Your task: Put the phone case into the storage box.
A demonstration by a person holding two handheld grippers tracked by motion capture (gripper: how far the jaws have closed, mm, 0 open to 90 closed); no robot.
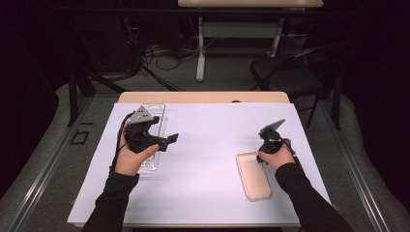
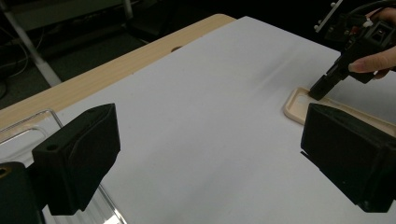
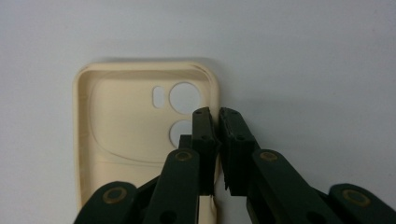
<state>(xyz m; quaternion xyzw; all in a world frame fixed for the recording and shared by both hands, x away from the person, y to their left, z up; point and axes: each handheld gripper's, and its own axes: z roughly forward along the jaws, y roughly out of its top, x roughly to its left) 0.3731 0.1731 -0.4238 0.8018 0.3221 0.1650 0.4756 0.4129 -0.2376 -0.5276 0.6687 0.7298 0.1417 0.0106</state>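
At the left of the high view, the person's left hand [image 1: 129, 157] holds the left tool [image 1: 167, 140] over a clear plastic tray [image 1: 155, 112] that lies on the white sheet [image 1: 208, 145] covering the desk [image 1: 203, 97]. The tool points toward the middle of the sheet, and its jaws stand wide apart with nothing between them; the left gripper view shows bare white sheet in the gap and a corner of the tray [image 2: 28, 128] beside one jaw. A grey three-cornered plate sits on top of this tool.

Further right, a beige phone case [image 1: 254, 176] lies flat on the sheet with its open side up, near the desk's front right part. In the right gripper view the case [image 3: 121, 130] shows two round camera holes and a small oval slot at its far end. No brand, label or writing can be read on the case, the tray or the tools.

At the right, the right hand [image 1: 280, 157] holds the right tool [image 1: 260, 157] tipped down at the case's far right corner. Its jaws are closed tight on the case's side wall, one jaw inside the rim and one outside. The left gripper view shows the same tool [image 2: 320, 88] down on the case [image 2: 299, 105] edge.
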